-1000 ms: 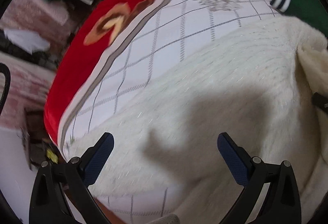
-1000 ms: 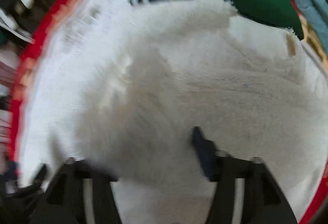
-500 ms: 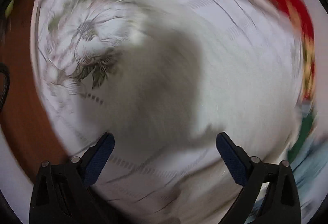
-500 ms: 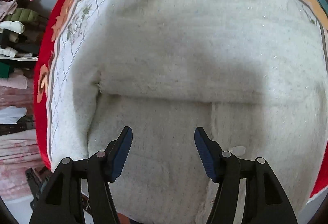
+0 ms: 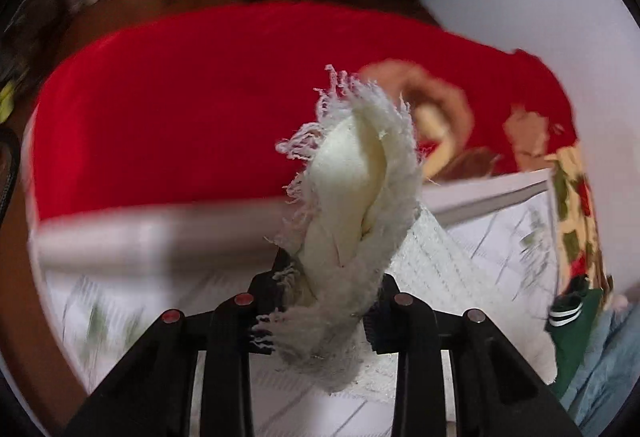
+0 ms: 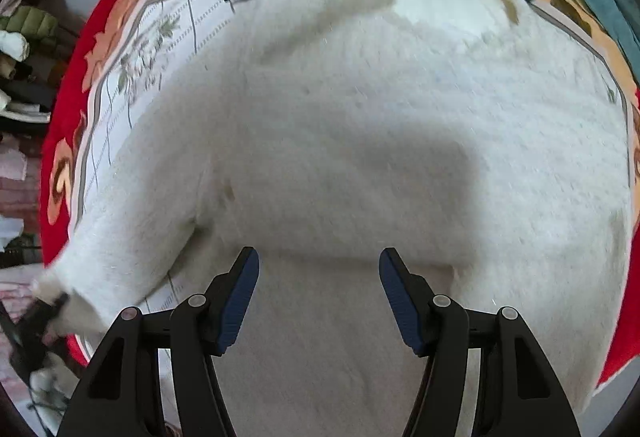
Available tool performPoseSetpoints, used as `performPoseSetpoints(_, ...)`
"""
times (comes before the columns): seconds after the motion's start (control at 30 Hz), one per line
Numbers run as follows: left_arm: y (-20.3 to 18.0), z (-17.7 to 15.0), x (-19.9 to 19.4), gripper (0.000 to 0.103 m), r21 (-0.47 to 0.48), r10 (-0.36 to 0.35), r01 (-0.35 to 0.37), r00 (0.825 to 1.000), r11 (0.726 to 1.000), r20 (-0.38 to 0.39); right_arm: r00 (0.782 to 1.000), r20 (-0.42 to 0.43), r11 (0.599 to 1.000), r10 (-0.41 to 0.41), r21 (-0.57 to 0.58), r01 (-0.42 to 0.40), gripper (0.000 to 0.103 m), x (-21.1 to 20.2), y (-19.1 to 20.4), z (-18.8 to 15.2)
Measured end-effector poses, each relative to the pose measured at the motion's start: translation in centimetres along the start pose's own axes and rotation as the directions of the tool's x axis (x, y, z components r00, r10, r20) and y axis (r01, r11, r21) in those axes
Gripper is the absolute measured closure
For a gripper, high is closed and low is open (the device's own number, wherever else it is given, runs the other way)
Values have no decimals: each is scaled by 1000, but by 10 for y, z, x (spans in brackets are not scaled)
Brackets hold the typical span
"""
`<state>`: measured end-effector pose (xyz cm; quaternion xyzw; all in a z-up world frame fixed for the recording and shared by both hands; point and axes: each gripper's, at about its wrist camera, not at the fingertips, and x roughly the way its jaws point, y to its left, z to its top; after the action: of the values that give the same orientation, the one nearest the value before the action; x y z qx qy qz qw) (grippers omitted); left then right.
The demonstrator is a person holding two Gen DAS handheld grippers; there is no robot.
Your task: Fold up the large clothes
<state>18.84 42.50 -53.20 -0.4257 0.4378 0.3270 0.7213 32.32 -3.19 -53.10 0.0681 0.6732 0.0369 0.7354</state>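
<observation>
Since the earlier frames the left tongs (image 5: 332, 301) have gone from spread apart above the fabric to clenched on a bunched, frayed corner of the white fuzzy garment (image 5: 360, 197); the right tongs (image 6: 319, 301) have widened slightly over the garment's body. Left wrist view: the pinched corner stands up through the centre of the frame, its loose threads fanning toward the upper left, while the rest of the garment trails down to the lower right. Behind it lies the bedspread (image 5: 160, 109), red along its border across the middle of the frame, with a white checked and floral panel toward the lower right. A green garment with striped cuff (image 5: 568, 321) sits at the right edge; the background at top is blurred. Right wrist view: the right tongs are released, with blue-padded fingers (image 6: 240, 297) apart at the bottom centre, hovering over the white garment, which fills most of the frame, spread on the bedspread. Its lower-left corner stretches to the left edge of the frame, where the left tongs grip it. The green garment lies at top centre, touching the white garment's upper edge.
</observation>
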Motion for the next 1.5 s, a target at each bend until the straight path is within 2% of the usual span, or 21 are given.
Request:
performPoseSetpoints(0.1, -8, 14, 29, 61, 48, -48, 51, 997, 998, -67, 1000, -10, 1000, -11, -28, 11, 38, 20, 10, 11)
performPoseSetpoints(0.17, -4, 10, 42, 61, 32, -99, 104, 987, 994, -128, 995, -95, 999, 19, -42, -23, 40, 46, 15, 14)
performPoseSetpoints(0.2, -1, 8, 50, 58, 3, -134, 137, 977, 991, -163, 992, -124, 999, 12, -43, -18, 41, 54, 18, 16)
performPoseSetpoints(0.27, 3, -1, 62, 53, -81, -223, 210, 951, 974, -216, 995, -103, 999, 11, -46, -16, 41, 52, 21, 18)
performPoseSetpoints(0.33, 3, -6, 62, 47, -121, -256, 236, 948, 964, -191, 995, -92, 999, 43, -19, -45, 41, 44, 19, 19)
performPoseSetpoints(0.43, -10, -8, 56, 50, -95, -204, 193, 971, 977, -123, 993, -46, 992, 105, 76, -102, 41, 25, 2, 17)
performPoseSetpoints(0.47, -17, -7, 54, 56, -74, -175, 169, 980, 983, -93, 993, -17, 989, 113, 98, -110, 41, 18, -2, 15)
performPoseSetpoints(0.5, -20, -7, 48, 73, -38, -150, 148, 986, 988, -66, 993, 2, 988, 116, 106, -116, 41, 15, -5, 14)
performPoseSetpoints(0.57, -35, -4, 40, 77, 44, -98, 99, 995, 994, -25, 993, -22, 988, 115, 108, -112, 42, 24, -5, 14)
performPoseSetpoints(0.6, -42, -3, 34, 79, 79, -87, 87, 996, 993, 2, 990, -54, 985, 130, 118, -123, 46, 32, -8, 13)
performPoseSetpoints(0.67, -61, -2, 14, 80, 169, -70, 58, 995, 984, 65, 986, -105, 988, 127, 103, -116, 46, 51, -4, 13)
performPoseSetpoints(0.73, -86, -3, -11, 80, 251, -73, 38, 989, 967, 132, 983, -109, 985, 146, 111, -134, 46, 49, -4, 21)
performPoseSetpoints(0.8, -110, -6, -37, 81, 329, -86, 21, 979, 944, 184, 983, -76, 977, 168, 144, -156, 46, 30, -17, 24)
performPoseSetpoints(0.93, -179, -39, -89, 81, 515, -143, 3, 962, 857, 233, 995, -32, 983, 92, 163, -86, 46, -8, -51, 20)
performPoseSetpoints(1.03, -237, -98, -121, 81, 657, -200, 24, 960, 753, 195, 1000, -4, 982, 22, 188, -21, 39, -38, -97, 8)
performPoseSetpoints(1.1, -275, -141, -126, 81, 720, -221, 48, 964, 692, 148, 1000, 1, 975, 19, 222, -19, 39, -55, -134, -3)
performPoseSetpoints(1.13, -296, -175, -129, 81, 757, -229, 76, 968, 650, 100, 1000, 1, 970, 16, 241, -16, 39, -62, -153, -5)
performPoseSetpoints(1.17, -310, -194, -128, 81, 770, -235, 103, 970, 629, 62, 1000, 5, 965, 11, 262, -12, 39, -68, -172, -6)
performPoseSetpoints(1.3, -364, -314, -122, 81, 831, -238, 232, 963, 505, -124, 999, 24, 931, -44, 363, 32, 39, -96, -275, -28)
performPoseSetpoints(1.43, -399, -422, -89, 80, 876, -180, 290, 955, 386, -237, 996, 20, 889, -84, 452, 66, 39, -108, -356, -51)
performPoseSetpoints(1.5, -410, -461, -72, 80, 891, -130, 291, 957, 349, -261, 994, 10, 874, -107, 478, 90, 39, -109, -388, -61)
